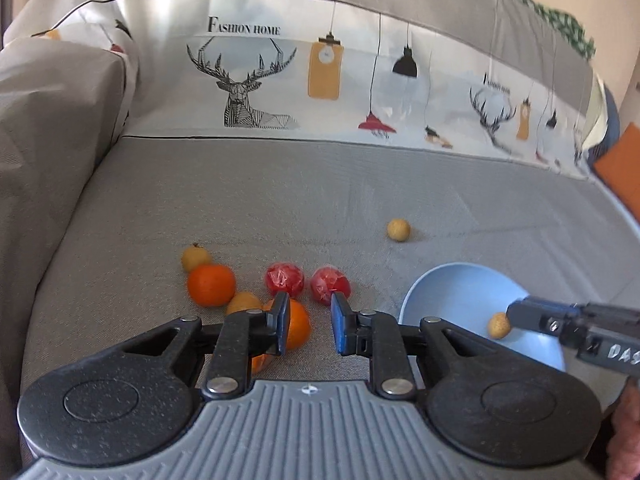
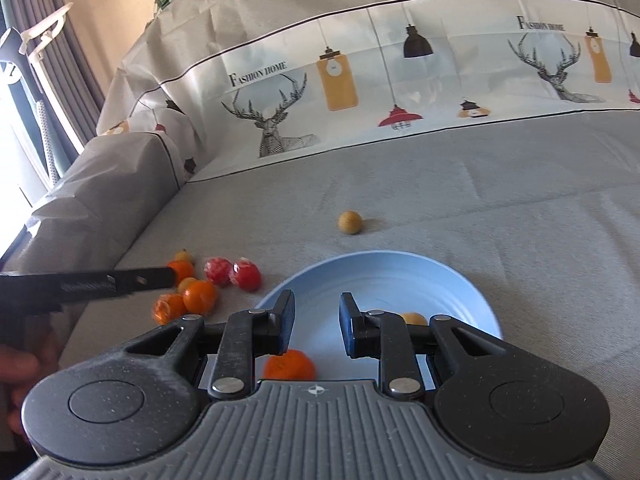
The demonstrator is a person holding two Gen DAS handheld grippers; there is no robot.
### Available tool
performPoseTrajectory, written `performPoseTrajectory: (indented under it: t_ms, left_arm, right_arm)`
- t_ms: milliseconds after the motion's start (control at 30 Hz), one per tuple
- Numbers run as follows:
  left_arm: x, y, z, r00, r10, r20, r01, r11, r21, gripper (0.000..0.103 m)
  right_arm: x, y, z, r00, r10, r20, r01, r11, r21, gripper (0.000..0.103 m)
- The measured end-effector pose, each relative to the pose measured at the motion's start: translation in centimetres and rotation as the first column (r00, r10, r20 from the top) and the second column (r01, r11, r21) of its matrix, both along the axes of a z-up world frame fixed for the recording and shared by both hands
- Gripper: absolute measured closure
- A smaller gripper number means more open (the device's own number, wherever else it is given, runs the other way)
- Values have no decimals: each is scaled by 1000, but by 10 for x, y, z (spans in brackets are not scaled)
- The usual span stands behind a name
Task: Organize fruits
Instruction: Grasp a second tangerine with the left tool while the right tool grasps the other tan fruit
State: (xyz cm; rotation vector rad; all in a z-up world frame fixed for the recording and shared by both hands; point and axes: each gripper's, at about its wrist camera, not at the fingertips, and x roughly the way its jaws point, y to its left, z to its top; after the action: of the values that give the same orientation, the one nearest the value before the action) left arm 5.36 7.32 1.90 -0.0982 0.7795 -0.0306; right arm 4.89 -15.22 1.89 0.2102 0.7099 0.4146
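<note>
A light blue bowl (image 2: 460,292) sits on the grey sofa seat; it also shows in the left wrist view (image 1: 452,292). In it lie an orange (image 2: 290,366) and a small tan fruit (image 2: 414,318). My right gripper (image 2: 316,326) is open and empty above the bowl. My left gripper (image 1: 309,326) is open and empty, over a cluster of fruit: oranges (image 1: 211,285) (image 1: 298,326), two red fruits (image 1: 284,279) (image 1: 330,285) and tan fruits (image 1: 195,257). A lone tan fruit (image 1: 399,230) lies farther back.
A printed deer-pattern cover (image 1: 240,80) drapes the sofa back. A covered armrest (image 1: 48,128) rises at the left. An orange cushion (image 1: 624,164) sits at the far right. A curtain and window (image 2: 24,80) stand beyond the sofa.
</note>
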Motion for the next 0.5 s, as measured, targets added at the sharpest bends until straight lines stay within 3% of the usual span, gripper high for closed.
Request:
performPoseTrajectory:
  t_ms: [233,300,500]
  left_arm:
    - [13,-24,-21,999,-16,-38,22,986,164,73]
    - [12,-31,-24,999,-35,-33,41,977,208,63]
    - [12,-40,-29,998,-49,-31,56,956,289,62]
  right_arm:
    - [19,0,1,1000,-22,-5,22,1000,16,77]
    - [27,-3,0,999,-40,-14,41,999,27,77]
    - [54,5,-3,997,-74,-20,74,997,20,76]
